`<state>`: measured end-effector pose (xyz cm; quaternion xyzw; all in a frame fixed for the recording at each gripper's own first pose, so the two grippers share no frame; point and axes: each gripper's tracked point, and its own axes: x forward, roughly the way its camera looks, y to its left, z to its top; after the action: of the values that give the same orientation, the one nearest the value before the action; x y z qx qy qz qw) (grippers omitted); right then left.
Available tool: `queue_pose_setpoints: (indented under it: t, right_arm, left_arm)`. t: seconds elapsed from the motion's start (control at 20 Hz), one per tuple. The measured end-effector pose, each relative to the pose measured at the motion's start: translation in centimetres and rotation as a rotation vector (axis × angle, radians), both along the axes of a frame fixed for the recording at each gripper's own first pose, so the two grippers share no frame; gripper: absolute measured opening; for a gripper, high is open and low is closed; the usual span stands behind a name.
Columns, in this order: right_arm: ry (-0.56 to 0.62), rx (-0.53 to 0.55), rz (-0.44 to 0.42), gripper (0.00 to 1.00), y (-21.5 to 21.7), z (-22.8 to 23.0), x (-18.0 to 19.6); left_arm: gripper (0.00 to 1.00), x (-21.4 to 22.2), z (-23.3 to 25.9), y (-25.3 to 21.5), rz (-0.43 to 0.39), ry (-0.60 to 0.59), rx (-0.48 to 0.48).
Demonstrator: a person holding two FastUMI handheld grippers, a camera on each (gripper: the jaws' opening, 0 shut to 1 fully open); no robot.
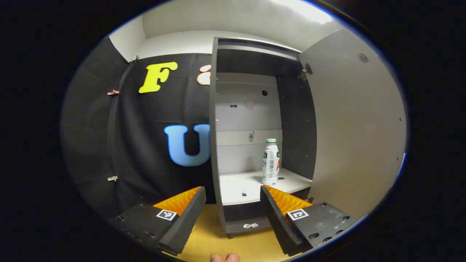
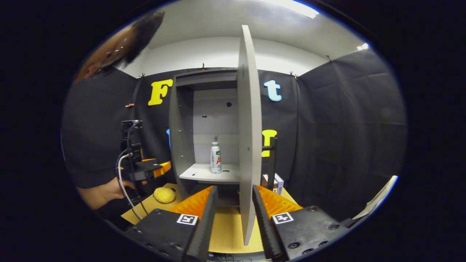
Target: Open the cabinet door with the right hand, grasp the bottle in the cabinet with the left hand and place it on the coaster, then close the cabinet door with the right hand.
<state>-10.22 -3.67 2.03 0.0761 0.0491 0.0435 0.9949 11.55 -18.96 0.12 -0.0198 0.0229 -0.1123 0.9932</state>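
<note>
The grey cabinet (image 1: 214, 145) stands with its door (image 1: 356, 127) swung wide to the right. A white bottle (image 1: 270, 162) with a green and red label stands upright on the white shelf (image 1: 236, 185), toward its right side. My left gripper (image 1: 232, 196) is open just in front of the shelf's edge, short of the bottle. In the right gripper view the door (image 2: 249, 138) is edge-on, and its lower edge hangs between the spread fingers of my open right gripper (image 2: 233, 196). The bottle (image 2: 216, 157) shows inside, and the left gripper (image 2: 154, 167) is beside the cabinet.
A black bar handle (image 2: 271, 160) sticks out of the door's outer face. A yellow lumpy round thing (image 2: 164, 195) lies on the wooden table (image 2: 225, 225) left of the cabinet, and a small box (image 2: 278, 182) sits behind the door. A person's arm (image 2: 105, 193) is at left.
</note>
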Motion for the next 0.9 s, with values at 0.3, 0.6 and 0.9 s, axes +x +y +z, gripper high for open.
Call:
queue_pose_setpoints:
  t: [0.3, 0.6, 0.9]
  right_arm:
    - [-0.021, 0.075, 0.039, 0.99, 3.3, 0.5, 1.6]
    - [-0.042, 0.066, 0.051, 0.99, 4.4, 1.0, 3.5]
    - [-0.034, 0.112, 0.048, 0.99, 3.9, 0.6, 5.3]
  left_arm:
    - [0.94, 4.2, -0.2, -5.4, -0.059, -0.020, 0.018]
    - [0.94, 10.7, -0.9, -10.6, -0.078, -0.001, -0.001]
    - [0.94, 18.0, -1.8, -15.4, -0.086, 0.031, 0.026]
